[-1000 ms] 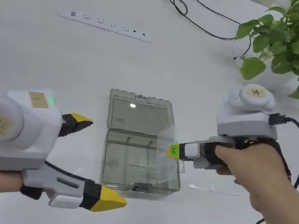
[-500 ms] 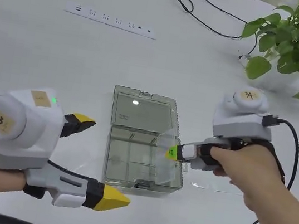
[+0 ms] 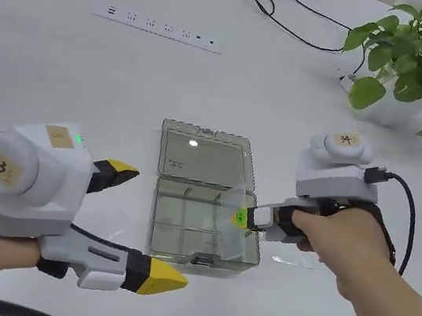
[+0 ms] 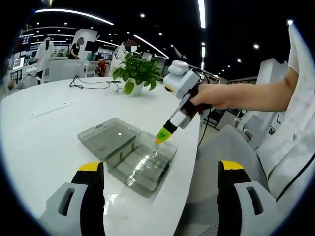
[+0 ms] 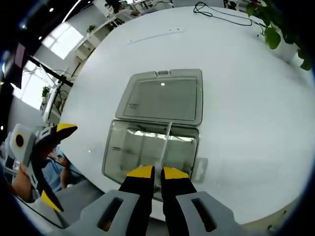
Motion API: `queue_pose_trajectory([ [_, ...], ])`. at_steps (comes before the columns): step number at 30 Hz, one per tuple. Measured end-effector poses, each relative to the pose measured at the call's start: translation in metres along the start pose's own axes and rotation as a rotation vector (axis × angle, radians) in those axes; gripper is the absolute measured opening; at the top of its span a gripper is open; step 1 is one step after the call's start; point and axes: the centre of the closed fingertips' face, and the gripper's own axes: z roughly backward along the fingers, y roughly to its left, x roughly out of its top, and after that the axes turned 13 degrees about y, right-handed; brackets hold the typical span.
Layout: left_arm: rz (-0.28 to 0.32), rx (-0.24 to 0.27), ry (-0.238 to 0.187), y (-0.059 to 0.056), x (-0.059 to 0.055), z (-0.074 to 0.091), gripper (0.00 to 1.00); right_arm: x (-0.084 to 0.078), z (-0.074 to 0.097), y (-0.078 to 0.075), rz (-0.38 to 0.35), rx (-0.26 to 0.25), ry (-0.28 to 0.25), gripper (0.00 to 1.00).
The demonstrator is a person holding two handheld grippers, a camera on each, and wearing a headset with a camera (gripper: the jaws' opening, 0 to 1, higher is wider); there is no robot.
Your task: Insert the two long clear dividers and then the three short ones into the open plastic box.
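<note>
Over the open plastic box [image 3: 202,161], our right gripper [image 3: 242,218] has eased in from 3 o'clock and a touch lower in the past second. That brings the clear divider [image 5: 166,140] down across the compartments toward 12 o'clock; seating looks close, not done. Its jaws are pinched tight on the divider's near end. Our left gripper [image 3: 157,225], at 9 o'clock, hangs spread wide, holding and touching nothing.

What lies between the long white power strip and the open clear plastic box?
Only bare white tabletop, seen in the head view, separates the long white power strip from the open clear plastic box.
</note>
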Motion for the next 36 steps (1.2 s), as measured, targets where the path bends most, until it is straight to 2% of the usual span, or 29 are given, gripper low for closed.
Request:
queue_pose_trajectory([
  [13,-0.001,-0.005,0.002,-0.0020,0.0008,-0.0021,0.98,-0.0020,-0.0055,0.0009,0.026,-0.020,0.014,0.06],
  [19,0.000,-0.004,0.004,-0.0021,-0.0003,-0.0021,0.97,-0.0009,-0.0058,0.0039,0.089,-0.067,0.023,0.06],
  [36,0.008,-0.008,0.001,-0.0016,0.0006,-0.0033,0.97,0.0005,-0.0014,0.0020,0.097,-0.074,0.036,0.06],
])
